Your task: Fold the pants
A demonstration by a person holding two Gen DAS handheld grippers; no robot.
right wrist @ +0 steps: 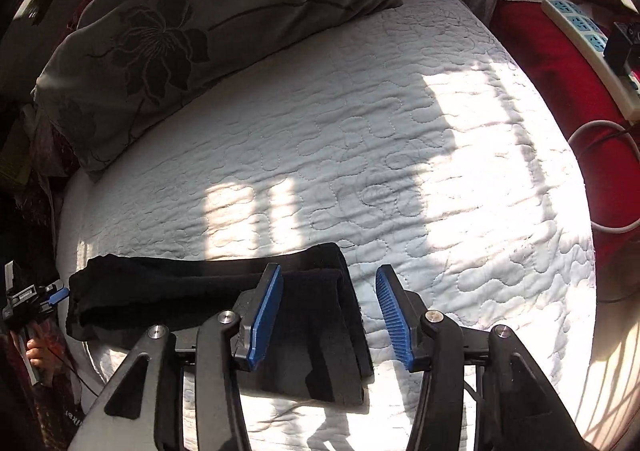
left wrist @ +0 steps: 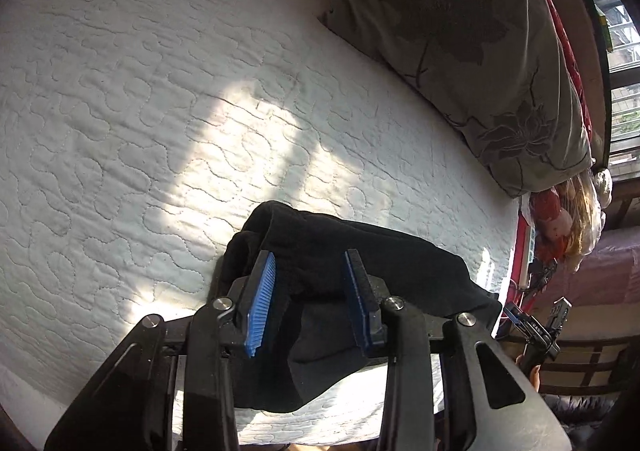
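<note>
Left wrist view: black pants (left wrist: 360,263) lie bunched at the near edge of the white quilt (left wrist: 160,111). Left gripper (left wrist: 310,291) and right gripper (right wrist: 328,311) both gape wide, holding nothing. Cloth looks soft, light, limp; judged best pinched at a folded edge.

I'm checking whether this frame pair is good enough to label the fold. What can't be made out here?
- Left wrist view: the near part of the black fabric pants lies behind the open left gripper; layers uncountable.
- Right wrist view: the open right gripper covers the pants' near edge.
- Both views: the white quilted mattress front edge is cut off by the frame.
- Grey floral pillow: its top is cropped.
</note>
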